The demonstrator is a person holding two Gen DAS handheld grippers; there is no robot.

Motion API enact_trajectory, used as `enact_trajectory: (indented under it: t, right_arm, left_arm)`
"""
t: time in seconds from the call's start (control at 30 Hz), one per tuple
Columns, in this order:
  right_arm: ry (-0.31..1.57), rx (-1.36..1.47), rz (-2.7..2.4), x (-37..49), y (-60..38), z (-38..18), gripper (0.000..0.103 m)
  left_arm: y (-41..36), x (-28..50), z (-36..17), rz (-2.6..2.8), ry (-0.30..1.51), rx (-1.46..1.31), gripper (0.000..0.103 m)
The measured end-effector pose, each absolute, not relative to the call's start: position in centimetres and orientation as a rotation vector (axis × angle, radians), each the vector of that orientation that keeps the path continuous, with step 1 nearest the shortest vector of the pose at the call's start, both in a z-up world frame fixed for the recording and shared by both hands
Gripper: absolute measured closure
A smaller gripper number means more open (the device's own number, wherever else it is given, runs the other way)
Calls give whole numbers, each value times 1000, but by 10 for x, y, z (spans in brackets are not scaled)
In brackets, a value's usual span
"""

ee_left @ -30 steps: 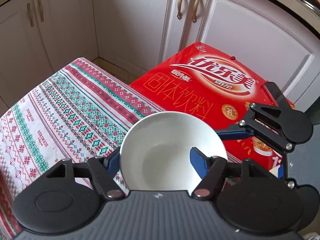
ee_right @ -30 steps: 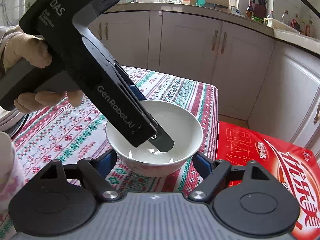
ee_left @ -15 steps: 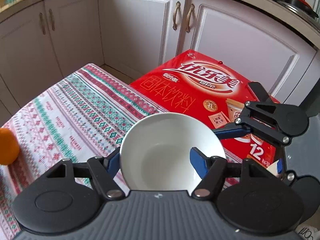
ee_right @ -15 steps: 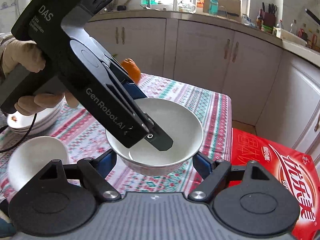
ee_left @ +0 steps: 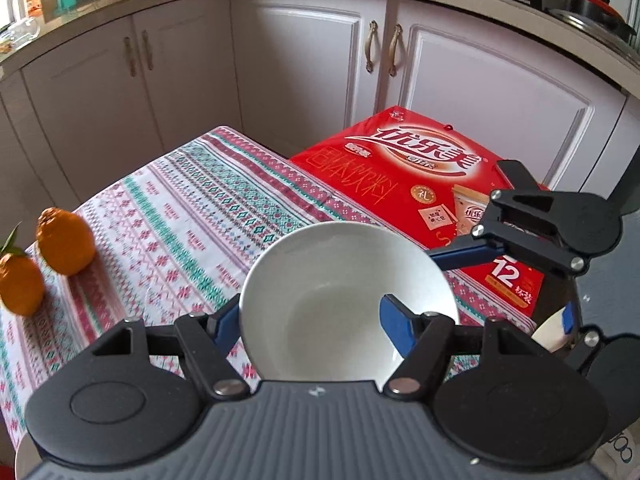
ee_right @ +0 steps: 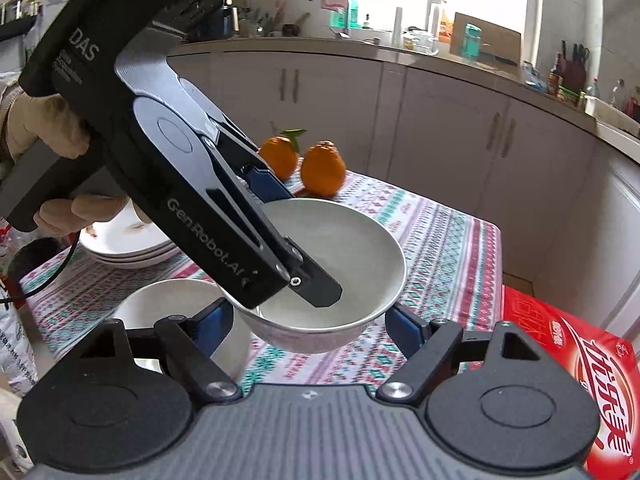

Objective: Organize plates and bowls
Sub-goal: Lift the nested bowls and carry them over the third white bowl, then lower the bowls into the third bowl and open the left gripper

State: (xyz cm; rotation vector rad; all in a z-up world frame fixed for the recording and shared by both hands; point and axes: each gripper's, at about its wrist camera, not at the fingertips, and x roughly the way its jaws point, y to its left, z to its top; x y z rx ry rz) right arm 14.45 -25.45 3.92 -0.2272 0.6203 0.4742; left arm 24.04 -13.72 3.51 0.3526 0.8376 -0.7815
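The left gripper (ee_right: 256, 236) is grasping the rim of a white bowl (ee_right: 332, 264): one finger is lying inside the bowl and the other is pressing on the outside wall, and the bowl is hanging in the air, tilted, above the patterned tablecloth (ee_right: 436, 240). The right gripper (ee_right: 310, 322) is waiting just beside it with its fingers spread apart and nothing between them.

The relation that matters is this: a second white bowl (ee_right: 168, 308) is standing on the cloth below and to the left of the lifted bowl, on the near side of the table, partly hidden behind the right gripper's finger. I judge that the lifted bowl is going to be nested into it, so it must go left and down and become level.

Further left, a stack of plates (ee_right: 128, 242) is resting, and at the far side two oranges (ee_right: 322, 168) are standing; both are well apart from the second bowl. The table edge is on the right, with a red box (ee_left: 416, 184) below it, so the free room is toward the left.
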Motion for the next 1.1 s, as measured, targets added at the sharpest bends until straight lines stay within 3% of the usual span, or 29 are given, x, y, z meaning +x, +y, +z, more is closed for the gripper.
enact_trajectory:
  t: [0.6,1.1]
  right_arm:
    - [630,-263,585,112,-206,36,17]
    - [698,-246,609,111,-200,20,17]
  left_arm:
    - [-77,199,30,-693,844,274,32]
    - [-70,194,10,-694,894,253,32]
